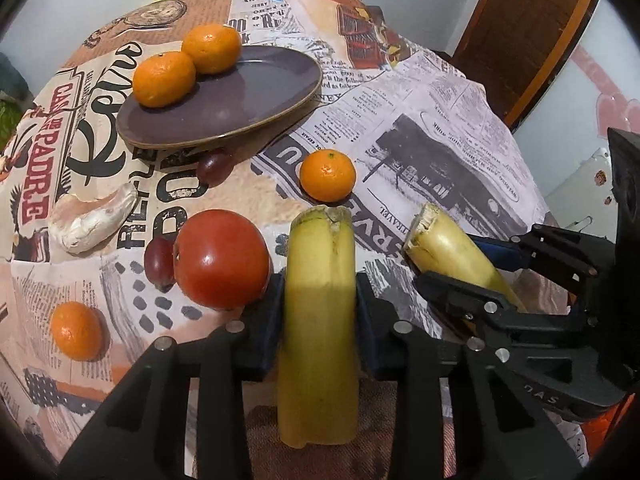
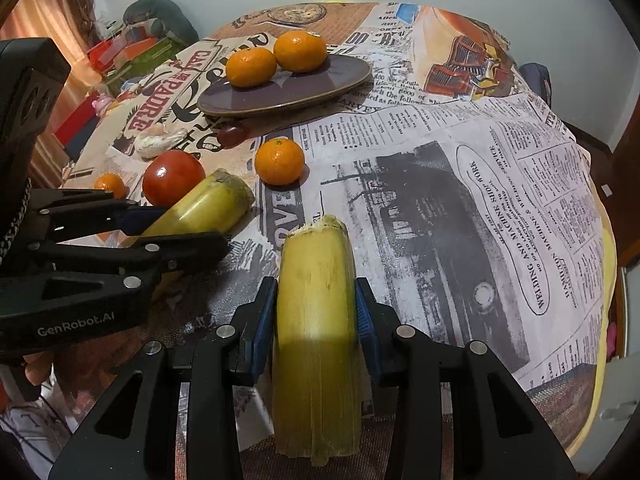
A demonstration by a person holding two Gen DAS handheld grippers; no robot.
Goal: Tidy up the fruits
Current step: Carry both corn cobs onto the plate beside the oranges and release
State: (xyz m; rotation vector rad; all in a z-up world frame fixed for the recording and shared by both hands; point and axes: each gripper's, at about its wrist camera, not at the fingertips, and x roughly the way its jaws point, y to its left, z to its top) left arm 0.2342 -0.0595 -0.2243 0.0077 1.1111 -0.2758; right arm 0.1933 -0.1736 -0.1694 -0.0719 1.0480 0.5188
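Observation:
My left gripper (image 1: 320, 300) is shut on a yellow banana piece (image 1: 320, 312), held above the table. My right gripper (image 2: 316, 308) is shut on a second banana piece (image 2: 316, 320); it shows at the right in the left wrist view (image 1: 456, 256). A purple plate (image 1: 248, 100) at the back holds two tangerines (image 1: 164, 78) (image 1: 212, 48). A loose tangerine (image 1: 327, 175) lies in the middle, another tangerine (image 1: 76, 330) at the left. A red tomato (image 1: 222, 258) sits just left of my left gripper, with a dark grape (image 1: 159, 262) beside it.
A second grape (image 1: 214, 166) lies by the plate's near edge. A pale mushroom (image 1: 92, 220) lies at the left. The round table has a newspaper-print cloth (image 2: 460, 184). Clutter and a cushion (image 2: 160, 12) stand beyond the far left edge, a wooden door (image 1: 532, 32) at the right.

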